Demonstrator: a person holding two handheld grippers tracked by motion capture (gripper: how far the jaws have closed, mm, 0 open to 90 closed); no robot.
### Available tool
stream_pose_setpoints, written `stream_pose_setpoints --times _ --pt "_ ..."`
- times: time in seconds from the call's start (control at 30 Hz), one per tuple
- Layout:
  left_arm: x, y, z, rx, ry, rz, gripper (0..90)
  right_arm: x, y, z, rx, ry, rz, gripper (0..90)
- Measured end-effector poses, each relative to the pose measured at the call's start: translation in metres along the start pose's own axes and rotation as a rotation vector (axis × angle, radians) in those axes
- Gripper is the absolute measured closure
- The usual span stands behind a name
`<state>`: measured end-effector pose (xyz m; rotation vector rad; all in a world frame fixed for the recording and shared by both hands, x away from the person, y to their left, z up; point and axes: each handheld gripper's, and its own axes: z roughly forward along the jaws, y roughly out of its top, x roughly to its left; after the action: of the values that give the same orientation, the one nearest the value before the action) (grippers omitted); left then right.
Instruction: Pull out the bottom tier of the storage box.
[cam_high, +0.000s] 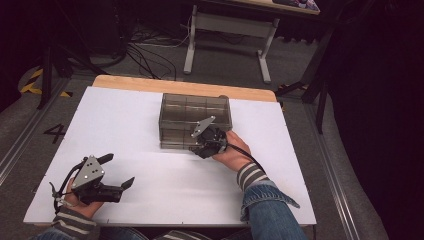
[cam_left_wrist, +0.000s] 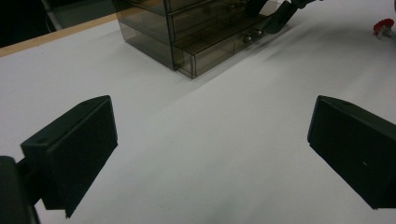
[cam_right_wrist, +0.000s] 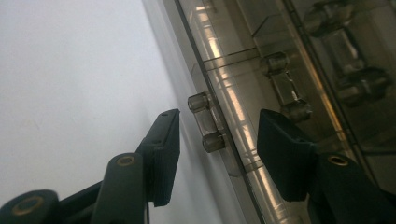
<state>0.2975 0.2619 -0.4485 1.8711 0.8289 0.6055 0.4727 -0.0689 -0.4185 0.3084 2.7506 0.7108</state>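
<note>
A smoky, see-through plastic drawer cabinet (cam_high: 195, 120) sits toward the far middle of the white-topped surface (cam_high: 125, 125), its drawer fronts turned to the person's side. From where I stand, the right gripper (cam_high: 206, 141) is pushed up against the cabinet's near face, low down, the person's right hand (cam_high: 234, 152) wrapped round its body and a striped cuff and denim sleeve (cam_high: 265, 200) trailing back to the near edge.

Looking along that gripper, its two black jaws stand moderately apart with a small clear plastic drawer handle (cam_right_wrist: 205, 122) between them. The handle juts from the front of the bottom drawer, down by the white surface. Neither pad touches it; there is a gap on each side, the left pad (cam_right_wrist: 167, 154) seeming a little nearer. A second clear handle (cam_right_wrist: 285, 91) shows on the drawer above it.

The left gripper (cam_high: 116, 171) rests well away near the left front corner of the surface, held in the left hand (cam_high: 75, 200), jaws spread wide and holding nothing. In its own view the two broad black pads (cam_left_wrist: 77, 144) frame bare white surface, with the cabinet and the tips of the right gripper farther off. A small red thing (cam_left_wrist: 384, 25) lies at the far right edge there, too small to identify.

Beyond the surface lie grey floor, loose cables (cam_high: 150, 55) and a white table frame (cam_high: 227, 30).
</note>
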Motion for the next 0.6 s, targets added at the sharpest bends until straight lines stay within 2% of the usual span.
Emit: stream_pose_setpoints --times 0.23,0.6 --pt "0.0 0.0 0.0 0.001 -0.003 -0.003 2.2 0.001 0.0 0.009 0.034 0.0 -0.004 50.7" --pt "0.001 0.0 0.0 0.002 -0.004 -0.002 2.2 0.002 -0.002 0.02 0.084 -0.024 -0.027 57.0"
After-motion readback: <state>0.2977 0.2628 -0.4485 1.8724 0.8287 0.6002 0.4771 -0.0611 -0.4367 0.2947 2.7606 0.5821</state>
